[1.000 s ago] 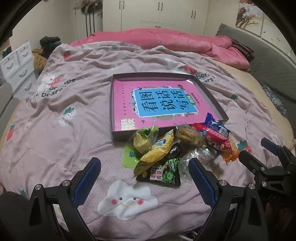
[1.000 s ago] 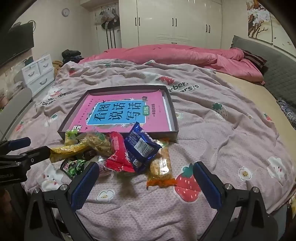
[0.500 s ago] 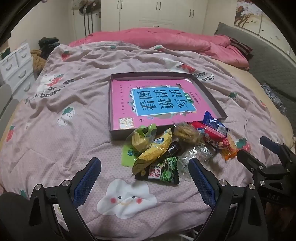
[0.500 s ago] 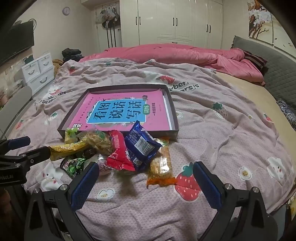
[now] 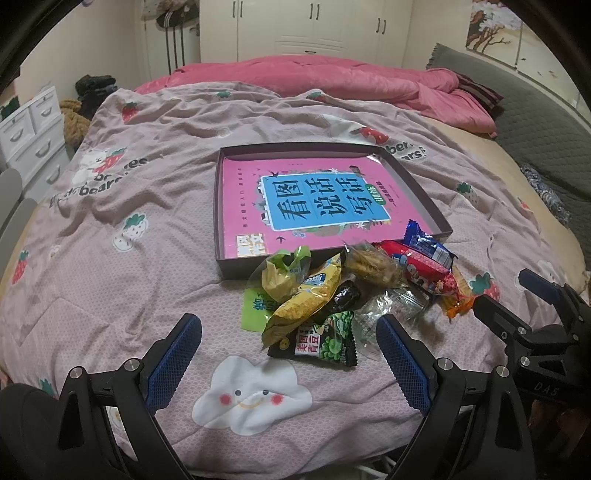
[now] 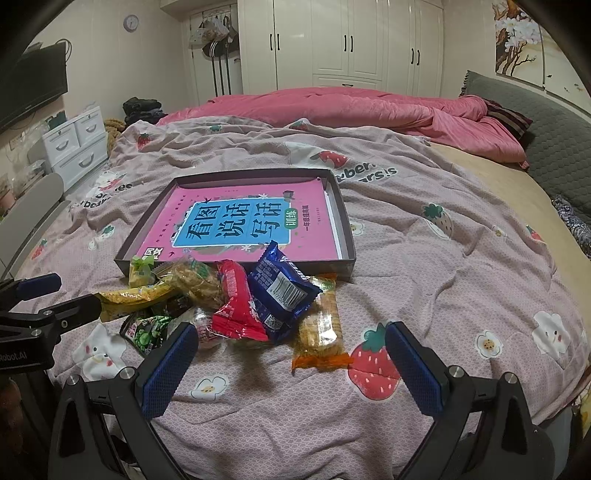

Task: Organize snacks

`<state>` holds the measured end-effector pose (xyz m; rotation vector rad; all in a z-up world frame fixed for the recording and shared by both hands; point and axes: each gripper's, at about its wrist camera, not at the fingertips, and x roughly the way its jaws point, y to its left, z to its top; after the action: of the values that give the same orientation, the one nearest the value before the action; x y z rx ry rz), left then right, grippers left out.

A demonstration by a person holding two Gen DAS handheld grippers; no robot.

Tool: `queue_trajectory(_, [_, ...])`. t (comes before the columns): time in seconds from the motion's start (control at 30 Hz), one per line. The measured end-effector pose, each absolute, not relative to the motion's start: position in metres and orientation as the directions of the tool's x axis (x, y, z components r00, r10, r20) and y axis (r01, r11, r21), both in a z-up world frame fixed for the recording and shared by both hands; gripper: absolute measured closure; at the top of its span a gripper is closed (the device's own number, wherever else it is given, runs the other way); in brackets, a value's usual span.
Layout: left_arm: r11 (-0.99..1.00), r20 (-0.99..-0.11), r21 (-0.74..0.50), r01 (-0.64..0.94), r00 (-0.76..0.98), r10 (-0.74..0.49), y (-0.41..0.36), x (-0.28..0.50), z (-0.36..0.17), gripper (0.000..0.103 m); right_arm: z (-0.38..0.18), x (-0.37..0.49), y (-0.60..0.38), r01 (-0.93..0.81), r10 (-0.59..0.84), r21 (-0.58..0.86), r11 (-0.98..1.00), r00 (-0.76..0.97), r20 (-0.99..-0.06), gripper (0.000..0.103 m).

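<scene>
Left gripper (image 5: 288,343) and right gripper (image 6: 288,350) spread wide, empty, above crinkly snack packets (image 6: 236,299) heaped against shallow cardboard box (image 6: 345,221) near blanket's (image 6: 443,258) front edge; glossy pink book (image 6: 243,221) inside.

Place: a home bedroom.
Bed: a wide bed under a strawberry-print quilt (image 6: 424,236), with a pink duvet (image 6: 351,107) bunched at its far end.
Storage: white wardrobe doors (image 6: 347,40), a white drawer unit (image 6: 75,142).
Wall: a round clock (image 6: 131,23), a dark TV screen (image 6: 33,92).
</scene>
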<state>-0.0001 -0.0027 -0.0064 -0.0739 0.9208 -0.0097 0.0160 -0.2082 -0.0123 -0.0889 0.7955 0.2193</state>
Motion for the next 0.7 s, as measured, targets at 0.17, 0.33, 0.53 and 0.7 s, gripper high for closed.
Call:
queue_trajectory(0.17, [0.997,-0.795,-0.068,-0.022,0.605,-0.041,-0.0031,0.0003,-0.0064,0.007,-0.0116,0.0159,-0.2091,-0.226,0.161,0.005,0.974,0.679,-0.716,0.001])
queue_trajectory(0.33, [0.997,-0.796,-0.067,-0.023,0.605,-0.040,-0.0034,0.0004,-0.0068,0.007,-0.0117,0.0157,-0.2092,-0.226,0.161,0.005,0.974,0.679,-0.716,0.001])
queue_trajectory(0.53, [0.998,-0.795,-0.067,-0.020,0.606,-0.041,-0.0051,-0.0001,-0.0066,0.007,-0.0119,0.0157,-0.2088,-0.226,0.161,0.005,0.974,0.680,-0.716,0.001])
queue_trajectory(0.7, [0.998,-0.797,-0.068,-0.017,0.603,-0.044,-0.0064,-0.0005,-0.0074,0.007,-0.0115,0.0156,-0.2090,-0.226,0.161,0.005,0.974,0.680,-0.716,0.001])
